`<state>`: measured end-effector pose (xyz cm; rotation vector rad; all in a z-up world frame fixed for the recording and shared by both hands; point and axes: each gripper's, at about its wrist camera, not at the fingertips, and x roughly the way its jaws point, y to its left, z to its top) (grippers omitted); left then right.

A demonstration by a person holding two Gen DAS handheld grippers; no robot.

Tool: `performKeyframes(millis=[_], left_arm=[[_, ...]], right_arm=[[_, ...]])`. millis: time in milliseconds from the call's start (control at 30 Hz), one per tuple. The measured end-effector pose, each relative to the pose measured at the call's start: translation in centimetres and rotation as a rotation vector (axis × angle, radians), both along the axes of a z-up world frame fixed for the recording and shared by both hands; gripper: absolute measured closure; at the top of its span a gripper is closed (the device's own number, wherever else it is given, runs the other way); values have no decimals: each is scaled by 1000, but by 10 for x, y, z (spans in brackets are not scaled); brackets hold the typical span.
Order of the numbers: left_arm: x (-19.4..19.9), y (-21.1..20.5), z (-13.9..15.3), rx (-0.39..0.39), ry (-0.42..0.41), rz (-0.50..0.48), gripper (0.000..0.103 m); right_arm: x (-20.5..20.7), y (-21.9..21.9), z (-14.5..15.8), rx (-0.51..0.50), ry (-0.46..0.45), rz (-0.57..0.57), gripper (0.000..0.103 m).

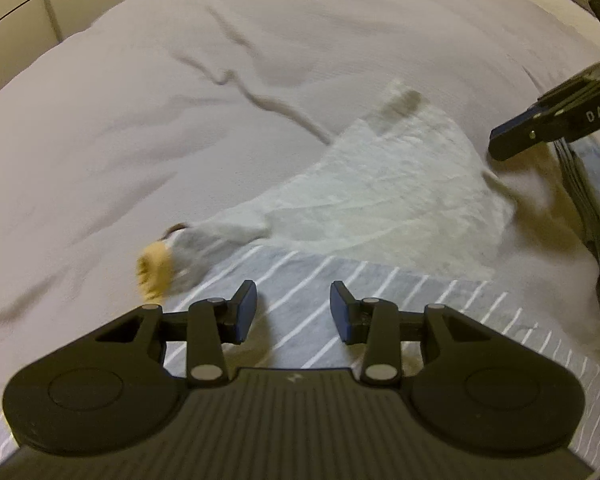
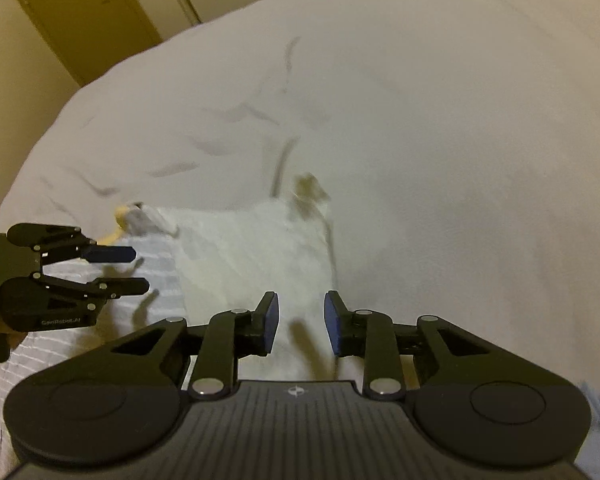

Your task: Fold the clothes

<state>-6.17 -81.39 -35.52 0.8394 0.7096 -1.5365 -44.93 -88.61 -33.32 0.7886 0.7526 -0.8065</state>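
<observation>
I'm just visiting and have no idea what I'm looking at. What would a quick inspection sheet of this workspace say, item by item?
Surface: a bed with a wrinkled white sheet.
Job's things: a white garment lying flat over a blue striped cloth; a grey sock with a yellow toe at its left edge.
Clutter: a grey strap at the right edge.
Grippers: left gripper open, above the striped cloth, holding nothing; right gripper open, above the white garment, holding nothing.
Cables: nothing seen.
Surroundings: a brown door and pale wall panels behind the bed.
</observation>
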Motion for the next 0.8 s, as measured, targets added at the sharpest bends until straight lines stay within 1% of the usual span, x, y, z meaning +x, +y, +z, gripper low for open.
performKeyframes(millis=[33,133,267,367,500,600,700,767,800], left_arm=[[5,2,2,-5,2,20,68],[22,10,5,-4,-4,81,68],[47,38,16,-1,1,167,67],[66,68,18,19,-43,178,66],[107,100,14,55,-105,213,66],[142,109,13,48,-127,244,66],[165,105,10,27,-128,238,66],[174,99,8,20,-114,219,65],[178,96,7,18,-106,210,63]], right_arm=[[8,-2,1,-6,-3,13,70],[31,-8,3,-26,-13,53,69],[68,-7,0,-30,-11,152,69],[99,-5,-4,-40,1,228,69],[144,-10,-3,-77,21,299,69],[178,-14,-2,-104,35,353,69],[212,-18,-1,-132,50,407,69],[228,-16,-6,-143,103,464,69],[235,-14,-9,-148,134,496,69]])
